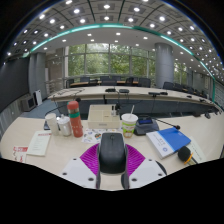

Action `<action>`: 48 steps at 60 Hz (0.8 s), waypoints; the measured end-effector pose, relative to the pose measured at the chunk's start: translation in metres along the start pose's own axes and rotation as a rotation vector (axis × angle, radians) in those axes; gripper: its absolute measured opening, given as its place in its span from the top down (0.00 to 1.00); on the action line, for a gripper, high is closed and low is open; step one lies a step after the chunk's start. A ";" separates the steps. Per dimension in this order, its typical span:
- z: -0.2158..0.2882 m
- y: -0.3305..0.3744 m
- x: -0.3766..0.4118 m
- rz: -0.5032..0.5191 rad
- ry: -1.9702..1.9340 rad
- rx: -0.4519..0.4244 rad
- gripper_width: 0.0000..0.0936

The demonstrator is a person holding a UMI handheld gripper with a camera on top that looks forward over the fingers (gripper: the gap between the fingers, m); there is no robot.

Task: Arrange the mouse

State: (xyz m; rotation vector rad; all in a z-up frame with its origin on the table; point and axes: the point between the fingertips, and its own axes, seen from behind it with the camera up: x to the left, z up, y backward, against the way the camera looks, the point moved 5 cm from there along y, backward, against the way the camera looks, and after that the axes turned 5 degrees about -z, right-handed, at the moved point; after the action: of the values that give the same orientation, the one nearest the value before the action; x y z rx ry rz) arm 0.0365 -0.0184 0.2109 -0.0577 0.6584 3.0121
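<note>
A black computer mouse (112, 148) sits lengthwise between my two fingers, its tail end toward the camera. The purple pads (90, 157) press against its left and right sides with no gap showing. My gripper (112, 158) is shut on the mouse, above the near part of a white desk (140, 150). The mouse's underside is hidden, so I cannot tell whether it touches the desk.
Beyond the fingers stand an orange bottle (74, 117), white cans (58, 125), a cardboard box (103, 115) and a paper cup with a straw (128, 124). A blue book (172, 140) and a black object (185, 154) lie at right, papers (40, 143) at left.
</note>
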 end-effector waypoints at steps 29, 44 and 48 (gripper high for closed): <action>-0.174 -0.089 -0.135 -0.007 -0.005 0.276 0.58; -0.166 -0.069 -0.140 -0.010 0.016 0.261 0.11; -0.156 -0.053 -0.141 -0.019 0.011 0.241 0.08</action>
State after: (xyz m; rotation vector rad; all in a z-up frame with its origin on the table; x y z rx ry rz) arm 0.1839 -0.0424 0.0545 -0.0683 1.0101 2.8918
